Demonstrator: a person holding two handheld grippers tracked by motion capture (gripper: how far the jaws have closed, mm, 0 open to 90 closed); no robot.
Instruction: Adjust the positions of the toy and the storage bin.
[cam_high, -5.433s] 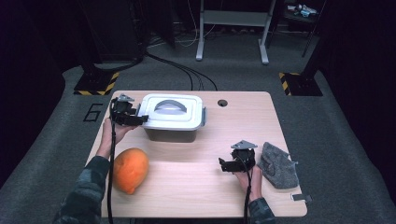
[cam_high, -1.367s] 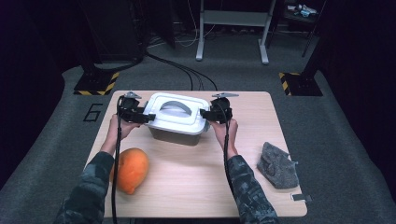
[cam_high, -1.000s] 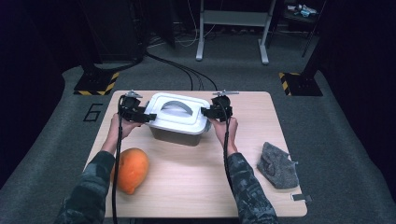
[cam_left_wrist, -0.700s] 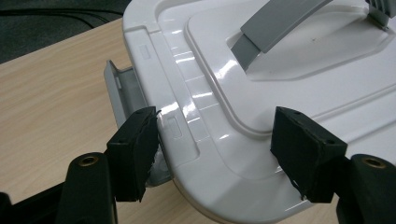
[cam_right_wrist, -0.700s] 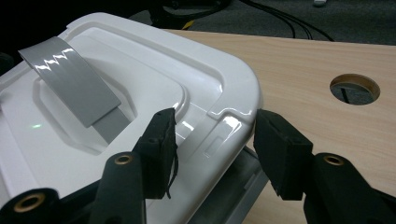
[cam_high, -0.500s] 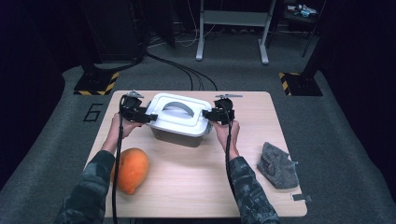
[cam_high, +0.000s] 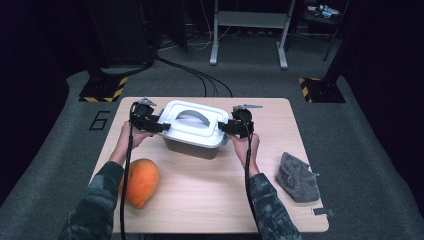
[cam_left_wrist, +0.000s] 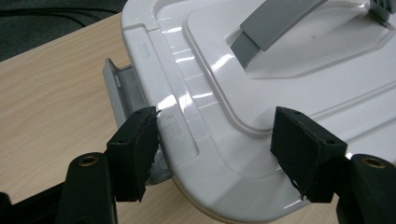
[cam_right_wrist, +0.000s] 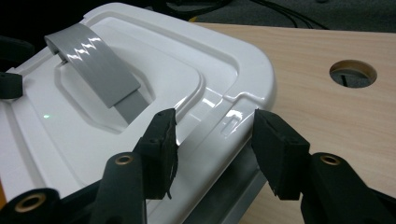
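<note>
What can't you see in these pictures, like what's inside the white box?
- Inside of the white box: hidden by its shut white lid in all three views.
- Side latch: in the left gripper view partly behind the lid's rim and a black jaw; clipped or unclipped cannot be told.
- Orange fruit: high view, its left side is covered by the person's sleeve.
- Small thing beside the grey cloth: too small to name.

L gripper (cam_high: 161, 125) & R gripper (cam_high: 223, 127) face inward w/ jaws apart, forearms angled in from below.
</note>
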